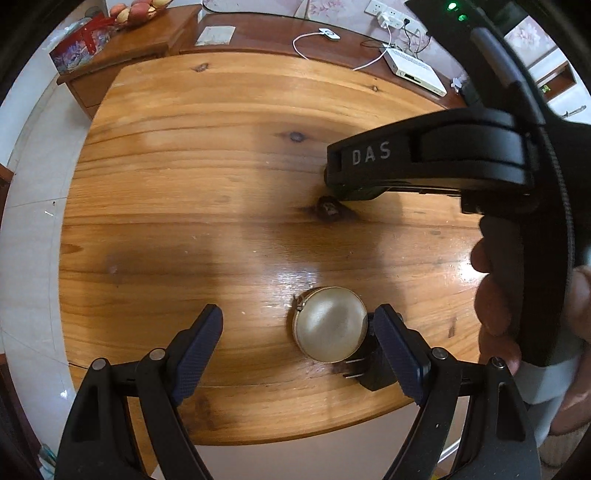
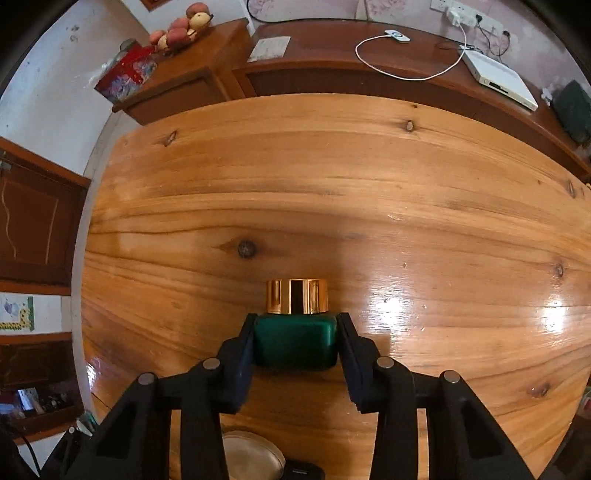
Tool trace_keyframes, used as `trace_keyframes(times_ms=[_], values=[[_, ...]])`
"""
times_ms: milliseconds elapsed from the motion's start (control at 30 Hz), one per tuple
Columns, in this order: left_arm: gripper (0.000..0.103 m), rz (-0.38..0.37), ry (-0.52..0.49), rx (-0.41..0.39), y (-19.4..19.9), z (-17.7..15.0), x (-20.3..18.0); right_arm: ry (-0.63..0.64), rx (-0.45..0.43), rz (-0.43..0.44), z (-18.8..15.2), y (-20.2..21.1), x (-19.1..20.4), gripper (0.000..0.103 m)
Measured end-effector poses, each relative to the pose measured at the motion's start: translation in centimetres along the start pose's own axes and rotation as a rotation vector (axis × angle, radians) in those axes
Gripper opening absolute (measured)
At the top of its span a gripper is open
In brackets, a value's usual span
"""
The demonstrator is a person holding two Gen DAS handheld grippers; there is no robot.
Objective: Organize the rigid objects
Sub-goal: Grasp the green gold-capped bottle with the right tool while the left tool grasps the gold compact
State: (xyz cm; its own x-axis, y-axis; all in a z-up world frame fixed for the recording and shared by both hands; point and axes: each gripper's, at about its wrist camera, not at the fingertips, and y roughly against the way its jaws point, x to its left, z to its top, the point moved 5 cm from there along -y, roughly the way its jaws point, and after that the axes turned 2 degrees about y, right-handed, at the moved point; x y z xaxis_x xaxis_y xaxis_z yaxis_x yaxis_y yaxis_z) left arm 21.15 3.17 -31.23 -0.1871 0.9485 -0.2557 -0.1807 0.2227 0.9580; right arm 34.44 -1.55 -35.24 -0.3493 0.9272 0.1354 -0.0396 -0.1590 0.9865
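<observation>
A round pearl-white compact case (image 1: 330, 324) lies on the wooden table (image 1: 207, 192) between my left gripper's open fingers, near the right finger. A black plug adapter (image 1: 371, 363) lies just beside it, partly behind that finger. My left gripper (image 1: 301, 347) is open and empty. My right gripper (image 2: 295, 341) is shut on a dark green bottle with a gold cap (image 2: 295, 343), held above the table (image 2: 332, 184). The right gripper also shows in the left wrist view (image 1: 334, 184), above the table's middle. The compact (image 2: 251, 458) and adapter (image 2: 303, 472) show at the bottom of the right wrist view.
A dark wooden sideboard (image 2: 332, 74) runs behind the table with a white box (image 2: 498, 77), a white cable (image 2: 402, 59) and a paper card (image 2: 269, 48). A lower cabinet on the left holds a red tin (image 2: 125, 77) and a fruit bowl (image 2: 184, 29).
</observation>
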Motion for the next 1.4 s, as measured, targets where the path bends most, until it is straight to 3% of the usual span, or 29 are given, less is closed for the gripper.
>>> trace_keyframes(times_ms=[400, 700, 1100, 1233, 1300, 1400], values=[[0.086, 0.011, 0.018, 0.092, -3.0, 0.0, -0.2, -0.092, 0.001, -0.015, -1.7, 1.0, -3.9, 0.041], [0.087, 0.008, 0.005, 0.126, -3.1, -0.2, -1.0, -0.121, 0.003, -0.010, -3.5, 1.6, -6.1, 0.041], [0.086, 0.098, 0.048, 0.119, -2.8, -1.6, 0.1, -0.106, -0.010, -0.008, -4.8, 2.5, -6.2, 0.041], [0.071, 0.082, 0.028, 0.112, -2.5, -1.9, -0.6, -0.108, -0.007, -0.001, -5.5, 2.6, -6.4, 0.041], [0.056, 0.060, 0.012, 0.113, -2.3, -1.9, -1.1, -0.105, -0.008, -0.002, -5.7, 2.9, -6.3, 0.041], [0.052, 0.079, -0.020, 0.106, -2.4, -1.6, -2.1, -0.103, -0.010, -0.001, -6.1, 3.2, -6.3, 0.041]])
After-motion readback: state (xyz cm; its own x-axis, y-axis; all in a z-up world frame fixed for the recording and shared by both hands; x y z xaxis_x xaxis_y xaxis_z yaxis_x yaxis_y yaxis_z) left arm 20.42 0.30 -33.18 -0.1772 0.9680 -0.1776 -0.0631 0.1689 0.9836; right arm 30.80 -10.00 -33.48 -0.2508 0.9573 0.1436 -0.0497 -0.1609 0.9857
